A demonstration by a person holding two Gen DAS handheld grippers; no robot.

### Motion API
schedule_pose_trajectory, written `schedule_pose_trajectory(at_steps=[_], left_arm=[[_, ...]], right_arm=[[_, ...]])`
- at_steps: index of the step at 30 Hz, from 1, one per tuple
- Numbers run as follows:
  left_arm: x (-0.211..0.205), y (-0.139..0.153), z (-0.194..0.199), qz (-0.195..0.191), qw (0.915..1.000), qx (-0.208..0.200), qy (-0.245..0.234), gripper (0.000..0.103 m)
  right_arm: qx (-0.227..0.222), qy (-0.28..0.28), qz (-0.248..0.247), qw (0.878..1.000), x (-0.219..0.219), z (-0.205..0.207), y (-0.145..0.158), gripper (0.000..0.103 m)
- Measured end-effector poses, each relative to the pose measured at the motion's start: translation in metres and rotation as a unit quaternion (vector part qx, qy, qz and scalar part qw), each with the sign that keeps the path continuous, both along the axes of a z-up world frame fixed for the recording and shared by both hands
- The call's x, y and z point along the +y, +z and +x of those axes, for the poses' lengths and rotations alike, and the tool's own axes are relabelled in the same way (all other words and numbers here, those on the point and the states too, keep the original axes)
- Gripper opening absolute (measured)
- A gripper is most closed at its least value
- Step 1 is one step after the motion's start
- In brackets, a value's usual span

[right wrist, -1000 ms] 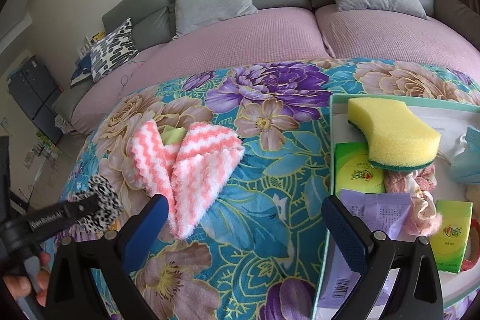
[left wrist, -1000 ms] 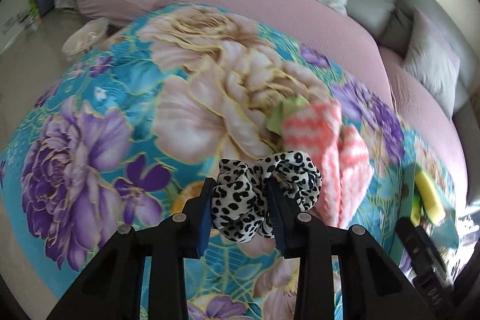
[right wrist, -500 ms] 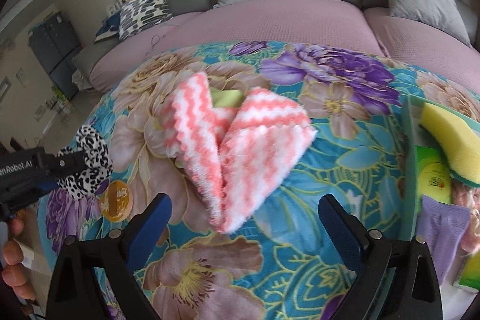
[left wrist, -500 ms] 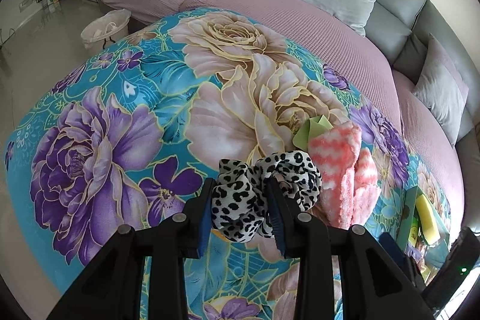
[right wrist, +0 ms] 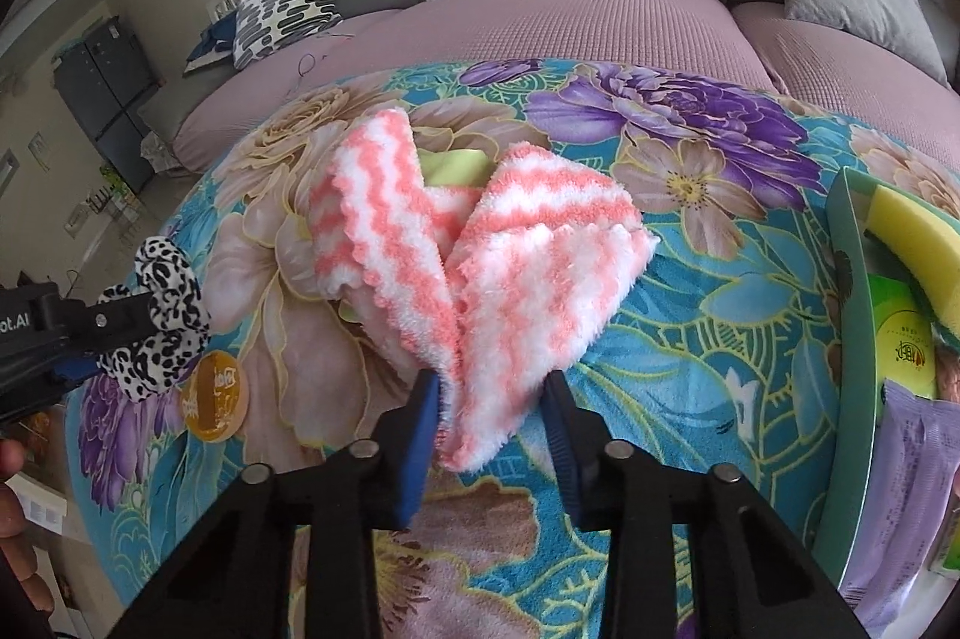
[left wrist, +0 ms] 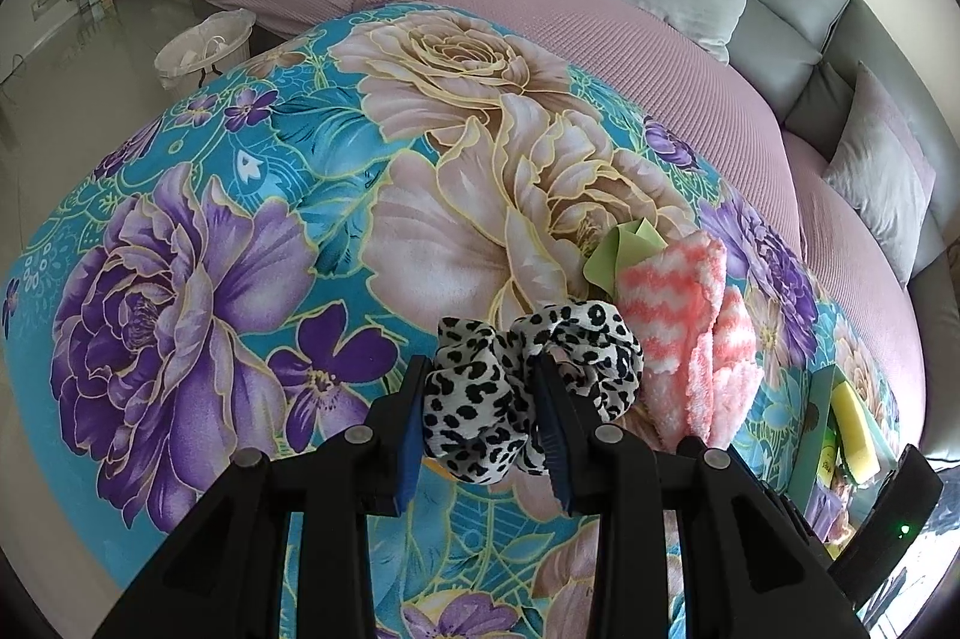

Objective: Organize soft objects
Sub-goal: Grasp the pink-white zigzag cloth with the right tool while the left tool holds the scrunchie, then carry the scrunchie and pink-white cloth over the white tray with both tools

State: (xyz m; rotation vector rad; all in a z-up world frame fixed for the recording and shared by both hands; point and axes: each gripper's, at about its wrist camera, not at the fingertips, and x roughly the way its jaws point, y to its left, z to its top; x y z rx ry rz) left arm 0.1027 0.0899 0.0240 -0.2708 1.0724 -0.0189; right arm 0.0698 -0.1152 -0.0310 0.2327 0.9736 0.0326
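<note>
A black-and-white spotted scrunchie (left wrist: 468,399) is pinched in my left gripper (left wrist: 480,375), held just above the floral cloth (left wrist: 240,219). In the right wrist view the scrunchie (right wrist: 162,303) hangs at the far left. A pink-and-white fluffy towel (right wrist: 528,267) lies folded in a V on the cloth, over a light green cloth (right wrist: 456,165). My right gripper (right wrist: 492,387) is closing its jaws, and the blue pads press the towel's near corner from both sides. The towel (left wrist: 678,303) lies just right of the scrunchie.
A green tray (right wrist: 846,279) at the right edge holds a yellow sponge (right wrist: 918,231) and packets. A round orange disc (right wrist: 216,393) lies beneath the scrunchie. A pink-covered sofa with cushions lies behind. A white bin (left wrist: 204,45) stands on the floor.
My right gripper moved left and down from the tray side to the towel, and its wide jaws closed onto the near corner. The left gripper kept hold of the scrunchie, barely moving.
</note>
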Motion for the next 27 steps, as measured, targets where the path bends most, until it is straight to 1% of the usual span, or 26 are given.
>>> schedule_pose_trajectory(at_steps=[1,3,4,7,11,19,27], left_arm=[[-0.001,0.0,0.0,0.0,1.0,0.0,-0.001,0.035],[-0.002,0.001,0.0,0.0,1.0,-0.001,-0.002,0.035],[-0.002,0.001,0.0,0.0,1.0,-0.002,-0.002,0.035],[-0.002,0.006,-0.001,-0.001,1.0,-0.008,-0.003,0.035],[-0.003,0.017,-0.005,-0.014,0.9995,-0.026,-0.008,0.035],[-0.013,0.034,-0.009,-0.02,0.9985,-0.046,-0.021,0.035],[-0.019,0.048,-0.014,-0.023,0.9969,-0.069,-0.028,0.035]], right_arm=[[-0.001,0.0,0.001,1.0,0.0,0.0,0.0,0.024],[-0.003,0.001,0.004,1.0,0.0,-0.001,0.001,0.016],[-0.007,0.002,0.006,1.0,0.0,-0.002,0.002,0.013],[-0.024,0.001,0.014,1.0,-0.002,-0.006,0.01,0.01],[-0.051,-0.001,0.033,0.998,-0.007,-0.012,0.024,0.01],[-0.085,-0.005,0.062,0.994,-0.018,-0.022,0.048,0.009],[-0.159,-0.024,0.064,0.985,-0.031,-0.05,0.096,0.008]])
